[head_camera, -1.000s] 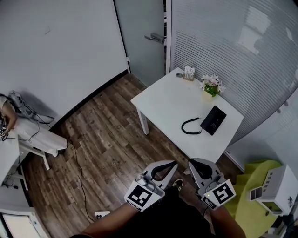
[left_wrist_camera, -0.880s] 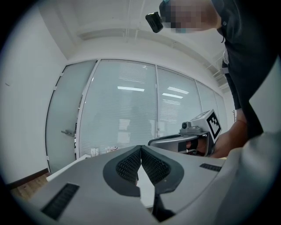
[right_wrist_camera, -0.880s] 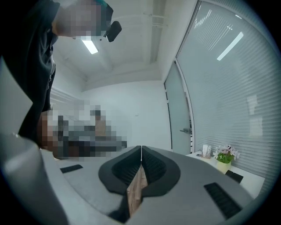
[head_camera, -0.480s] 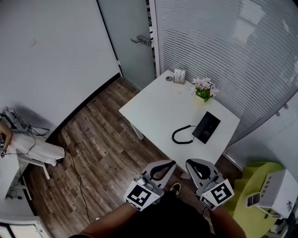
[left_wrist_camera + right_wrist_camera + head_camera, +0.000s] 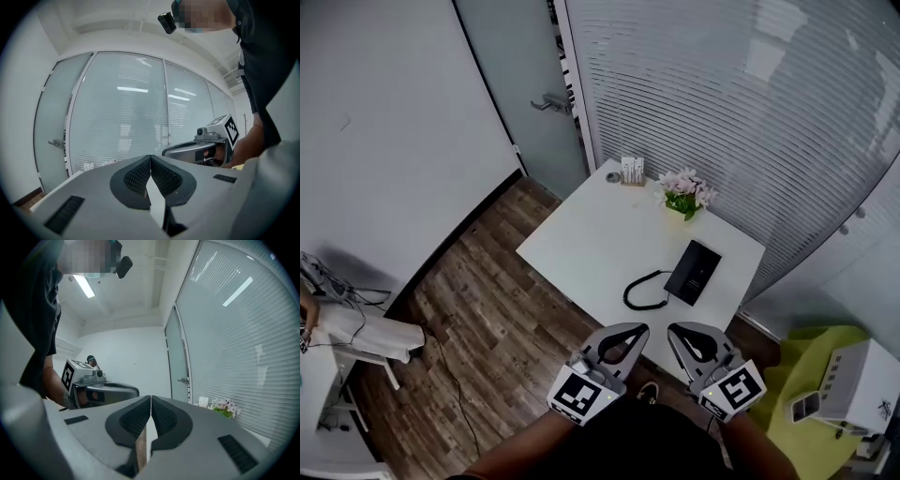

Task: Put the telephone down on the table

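The phone lies on the table, right of centre in the head view; the left gripper and right gripper, low in frame, are both pinched closed and empty. A reach with closed jaws could shove it or drag its cord over the edge. Only the head view shows the phone; the gripper views show just jaws meeting.

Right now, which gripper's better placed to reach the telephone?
Right, probably: the telephone lies on the table almost straight ahead of the right gripper; the left gripper lines up with its coiled cord instead. Both shut, empty.
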### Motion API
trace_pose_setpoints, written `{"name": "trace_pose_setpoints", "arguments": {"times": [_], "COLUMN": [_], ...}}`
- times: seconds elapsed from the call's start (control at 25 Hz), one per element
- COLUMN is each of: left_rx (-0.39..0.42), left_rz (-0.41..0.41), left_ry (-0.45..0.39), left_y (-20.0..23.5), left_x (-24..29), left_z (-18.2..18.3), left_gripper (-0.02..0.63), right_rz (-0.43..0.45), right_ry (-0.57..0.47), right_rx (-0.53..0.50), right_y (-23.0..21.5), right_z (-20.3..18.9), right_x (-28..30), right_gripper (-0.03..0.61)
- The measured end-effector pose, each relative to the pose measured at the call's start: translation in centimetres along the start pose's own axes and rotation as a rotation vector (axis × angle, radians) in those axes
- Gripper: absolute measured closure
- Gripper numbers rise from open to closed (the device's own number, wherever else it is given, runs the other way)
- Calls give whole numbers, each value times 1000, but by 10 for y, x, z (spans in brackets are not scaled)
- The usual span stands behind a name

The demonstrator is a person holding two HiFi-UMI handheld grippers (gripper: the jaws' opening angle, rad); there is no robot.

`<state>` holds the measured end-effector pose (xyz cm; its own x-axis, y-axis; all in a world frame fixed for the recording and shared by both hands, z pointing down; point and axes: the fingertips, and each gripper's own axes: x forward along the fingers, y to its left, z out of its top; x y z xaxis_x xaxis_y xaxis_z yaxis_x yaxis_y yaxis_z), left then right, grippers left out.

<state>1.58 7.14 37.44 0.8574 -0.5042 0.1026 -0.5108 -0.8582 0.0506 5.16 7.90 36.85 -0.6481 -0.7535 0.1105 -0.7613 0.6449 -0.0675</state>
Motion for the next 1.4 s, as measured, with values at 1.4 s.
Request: {"name": "trace_pose_setpoints", "arguments": {"times": [1.4], "left_rx": [-6], "left_rz": [-655], "left_ry": [194], "left_y": [149], "left_x": [135], "left_z": [-68], "left_gripper": [604], "right_rz": [-698], "right_ry": [105], "right_rx": [236], "right_y": [-139], "right_z": [-71], "right_x": [122], "right_gripper": [555]}}
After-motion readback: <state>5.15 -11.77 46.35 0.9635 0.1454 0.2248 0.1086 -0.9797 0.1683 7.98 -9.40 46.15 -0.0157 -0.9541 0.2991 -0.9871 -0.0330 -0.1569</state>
